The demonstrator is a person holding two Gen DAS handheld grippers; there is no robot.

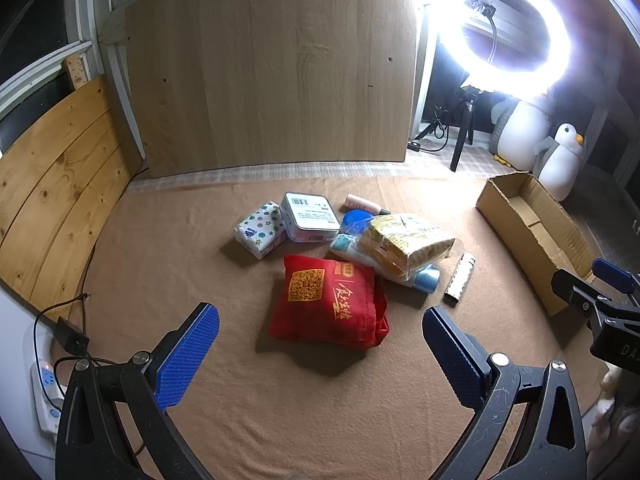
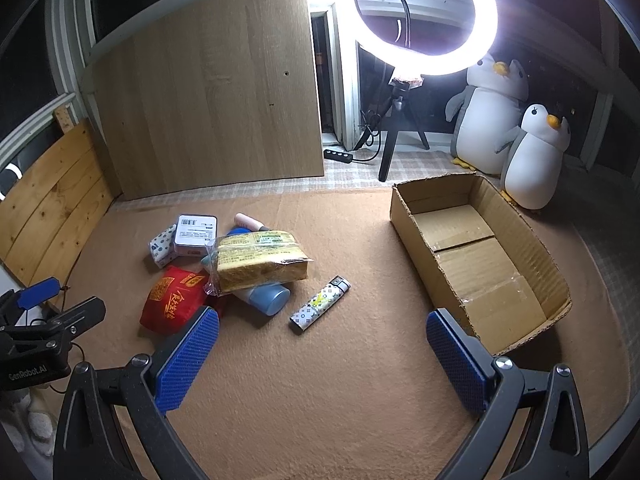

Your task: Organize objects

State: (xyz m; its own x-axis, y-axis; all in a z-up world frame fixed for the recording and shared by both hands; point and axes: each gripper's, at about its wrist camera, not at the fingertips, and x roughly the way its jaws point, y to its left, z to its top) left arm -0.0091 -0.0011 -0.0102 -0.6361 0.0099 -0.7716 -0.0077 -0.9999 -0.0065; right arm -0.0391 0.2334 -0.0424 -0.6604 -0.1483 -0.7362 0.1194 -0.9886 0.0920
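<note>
A pile lies on the tan cloth: a red fabric bag (image 1: 330, 300) (image 2: 174, 300), a patterned tissue pack (image 1: 260, 230) (image 2: 162, 248), a white tin (image 1: 310, 216) (image 2: 196, 234), a yellow packet (image 1: 404, 240) (image 2: 260, 258) on a blue-capped bottle (image 1: 424, 280) (image 2: 266, 298), and a patterned lighter (image 1: 460, 278) (image 2: 320, 304). An empty cardboard box (image 2: 480, 256) (image 1: 532, 232) stands to the right. My left gripper (image 1: 320, 344) is open, just short of the red bag. My right gripper (image 2: 322, 344) is open, short of the lighter.
A lit ring light on a tripod (image 2: 424, 20) and two plush penguins (image 2: 532, 152) stand behind the box. A wooden board (image 1: 272, 68) leans at the back. Wood planks (image 1: 56, 200) and a power strip (image 1: 46, 392) are at the left.
</note>
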